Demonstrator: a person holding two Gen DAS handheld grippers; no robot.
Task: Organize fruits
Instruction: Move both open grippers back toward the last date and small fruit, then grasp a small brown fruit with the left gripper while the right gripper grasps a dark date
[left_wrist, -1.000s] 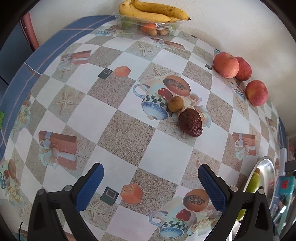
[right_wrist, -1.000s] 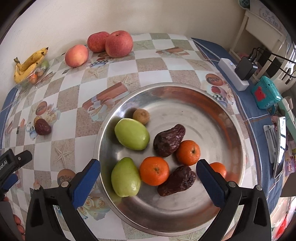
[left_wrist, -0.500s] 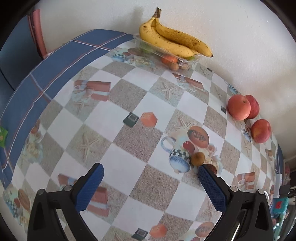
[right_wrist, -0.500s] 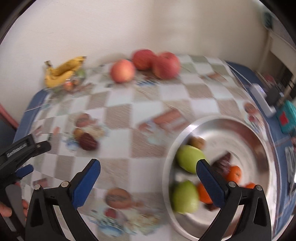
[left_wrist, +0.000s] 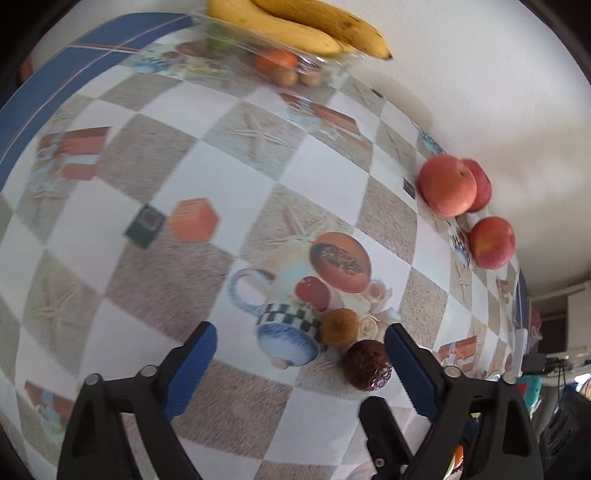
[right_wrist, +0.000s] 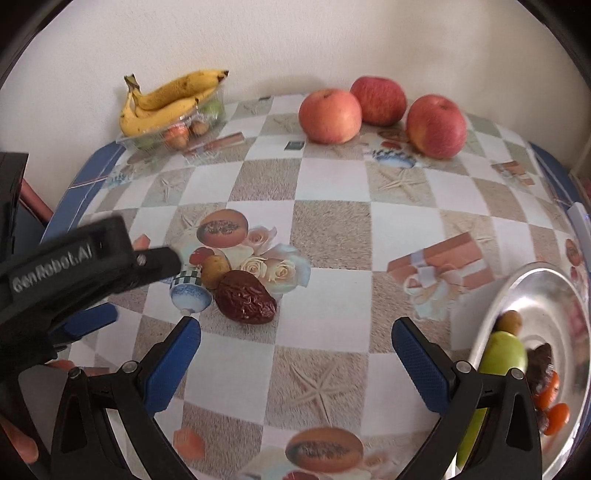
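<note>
A wrinkled dark red date and a small brown round fruit lie together on the patterned tablecloth. My left gripper is open and empty, low over the cloth, with the date just inside its right finger. In the right wrist view its black body reaches in from the left toward the two fruits. My right gripper is open and empty, a little in front of the date. A steel bowl at the right holds green fruits, oranges and dates.
Three red apples sit by the back wall. A clear tray of small fruits with bananas on top stands in the back left corner. The table's blue edge runs along the left.
My left gripper has dropped and closed in on the date and brown fruit. My right gripper has swung left from the bowl toward the same two fruits.
</note>
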